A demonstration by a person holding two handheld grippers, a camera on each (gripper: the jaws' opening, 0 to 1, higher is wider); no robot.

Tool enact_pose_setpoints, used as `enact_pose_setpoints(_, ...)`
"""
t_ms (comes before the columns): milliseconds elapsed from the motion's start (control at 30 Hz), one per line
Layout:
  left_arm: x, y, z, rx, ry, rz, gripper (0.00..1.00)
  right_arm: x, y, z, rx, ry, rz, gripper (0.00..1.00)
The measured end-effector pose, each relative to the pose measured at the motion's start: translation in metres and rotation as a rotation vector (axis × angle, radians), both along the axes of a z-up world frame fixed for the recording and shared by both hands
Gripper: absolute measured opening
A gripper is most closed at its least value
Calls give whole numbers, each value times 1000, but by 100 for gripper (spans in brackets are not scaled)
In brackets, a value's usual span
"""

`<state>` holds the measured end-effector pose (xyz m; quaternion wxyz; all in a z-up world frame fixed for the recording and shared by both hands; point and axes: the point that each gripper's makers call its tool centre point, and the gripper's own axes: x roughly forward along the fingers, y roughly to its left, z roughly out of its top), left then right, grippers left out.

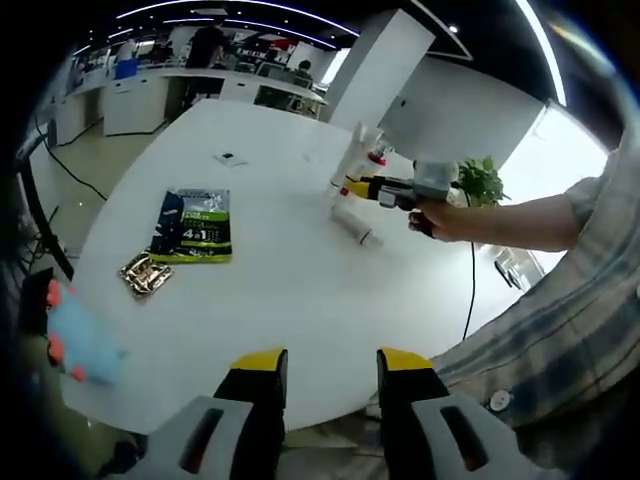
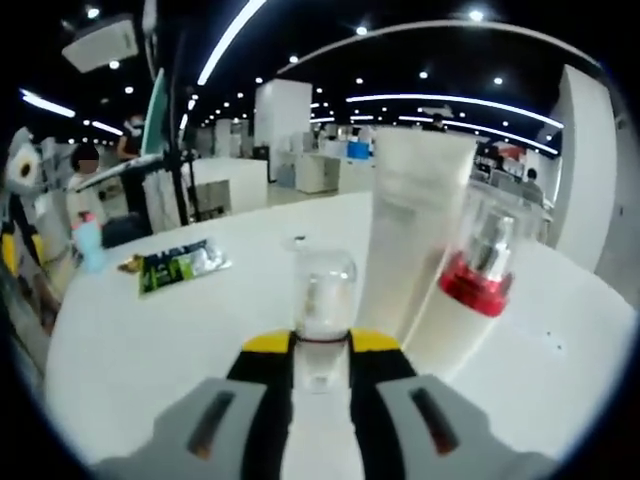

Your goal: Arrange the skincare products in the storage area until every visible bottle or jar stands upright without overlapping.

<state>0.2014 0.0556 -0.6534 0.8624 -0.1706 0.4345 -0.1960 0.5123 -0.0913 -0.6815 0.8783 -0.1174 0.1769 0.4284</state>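
A small clear bottle (image 2: 324,300) is gripped upright between the jaws of the right gripper (image 2: 322,345), at the 6 o'clock position of the right gripper view. A tall white tube (image 2: 412,225) stands just behind it at 1 o'clock, with a red-collared pump bottle (image 2: 470,285) leaning beside it. The left gripper (image 1: 322,362) is held over the near edge of the white bench (image 1: 280,280), its jaws apart and empty. A green sachet (image 1: 195,225) is seen lying at 10 o'clock.
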Motion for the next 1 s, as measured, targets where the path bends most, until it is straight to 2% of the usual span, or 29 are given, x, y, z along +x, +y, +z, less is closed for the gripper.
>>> enact_pose_setpoints(267,-4,1,-2,-10,3,21,36,2,-1,-2,-19,-7,11,18)
enact_pose_setpoints(667,-4,6,-2,0,0,27,35,10,2,-3,13,-9,-1,18)
enact_pose_setpoints(833,-5,11,0,-3,-2,57,35,12,2,-4,11,-10,-6,18)
enact_pose_setpoints(1000,-4,11,2,6,-9,50,35,13,1,-7,-2,10,-15,19)
